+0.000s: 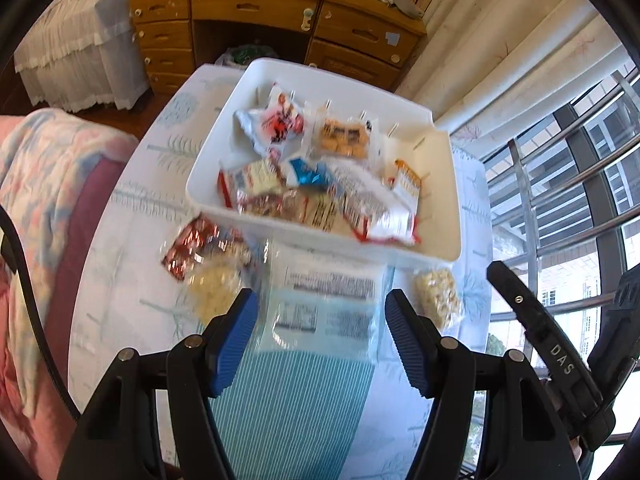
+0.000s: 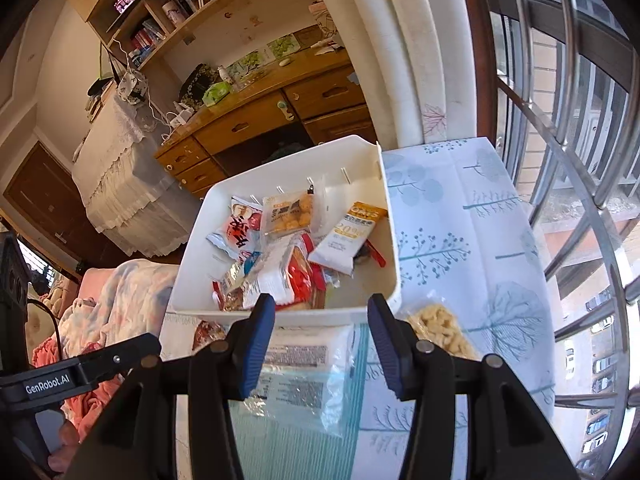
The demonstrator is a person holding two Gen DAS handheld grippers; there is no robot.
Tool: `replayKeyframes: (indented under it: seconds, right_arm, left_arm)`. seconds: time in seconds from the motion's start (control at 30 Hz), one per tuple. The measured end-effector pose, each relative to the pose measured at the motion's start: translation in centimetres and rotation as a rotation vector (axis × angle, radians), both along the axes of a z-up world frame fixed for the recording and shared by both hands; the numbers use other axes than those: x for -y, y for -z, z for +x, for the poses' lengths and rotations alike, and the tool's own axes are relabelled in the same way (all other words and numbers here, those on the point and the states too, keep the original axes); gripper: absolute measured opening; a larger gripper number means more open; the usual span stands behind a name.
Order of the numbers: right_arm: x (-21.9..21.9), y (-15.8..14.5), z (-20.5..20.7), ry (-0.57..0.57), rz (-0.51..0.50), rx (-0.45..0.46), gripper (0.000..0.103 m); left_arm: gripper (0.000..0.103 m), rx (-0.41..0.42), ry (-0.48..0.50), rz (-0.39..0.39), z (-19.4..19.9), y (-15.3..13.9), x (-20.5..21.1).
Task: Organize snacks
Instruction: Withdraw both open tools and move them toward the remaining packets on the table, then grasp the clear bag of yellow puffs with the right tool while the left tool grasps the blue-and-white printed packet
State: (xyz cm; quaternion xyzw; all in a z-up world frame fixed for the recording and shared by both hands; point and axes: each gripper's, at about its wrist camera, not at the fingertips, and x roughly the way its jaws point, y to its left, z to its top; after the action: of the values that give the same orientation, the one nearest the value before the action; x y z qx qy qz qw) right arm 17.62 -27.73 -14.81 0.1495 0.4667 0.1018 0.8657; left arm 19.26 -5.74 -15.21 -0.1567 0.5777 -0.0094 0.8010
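A white bin [image 1: 440, 184] [image 2: 390, 220] full of several snack packets stands on the table. In front of it lies a large teal striped bag [image 1: 316, 332] [image 2: 304, 384]. A red packet [image 1: 192, 246], a pale clear packet [image 1: 210, 288] and a puffed-snack packet [image 1: 436, 294] [image 2: 440, 330] lie beside it. My left gripper [image 1: 320, 312] is open and empty above the teal bag. My right gripper [image 2: 322, 320] is open and empty above the same bag, near the bin's front wall.
The table has a white cloth with a blue tree print [image 2: 460, 240]. A wooden desk with drawers [image 1: 248, 12] stands behind it. A pink blanket [image 1: 36, 184] lies at the left. Window bars [image 2: 568, 140] run along the right.
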Motion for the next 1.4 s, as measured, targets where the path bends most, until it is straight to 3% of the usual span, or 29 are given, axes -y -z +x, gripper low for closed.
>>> replayKeyframes:
  seconds: [0.27,0.43,0.77,1.07,1.3,1.4]
  right_arm:
    - [1.1,0.9,-2.6,-0.019,-0.075,-0.008,0.056]
    - [1.5,2.1,-3.4,-0.052,-0.141,-0.012,0.06]
    - [1.4,4.9,-3.8,-0.122,-0.265,-0.025,0.069]
    - [1.8,8.3,-2.9,-0.159,-0.397,-0.036,0.07]
    - [1.4,10.0,-1.8,-0.213,-0.489,-0.009,0.07]
    - [1.0,10.6,-1.4,-0.243,-0.508,-0.001,0.07]
  left_arm:
    - [0.066,-0.075,-0.031,-0.039,-2.9,2.8,-0.2]
    - [0.08,-0.126,-0.024,-0.041,-3.7,4.5,0.3]
    - [0.088,-0.237,-0.004,-0.05,-3.0,8.4,1.2]
    - [0.092,-0.317,0.03,-0.134,-1.7,12.1,3.6]
    - [0.092,-0.319,-0.121,-0.288,-1.6,14.9,3.6]
    - [0.092,-0.324,-0.172,-0.321,-1.4,15.9,3.5]
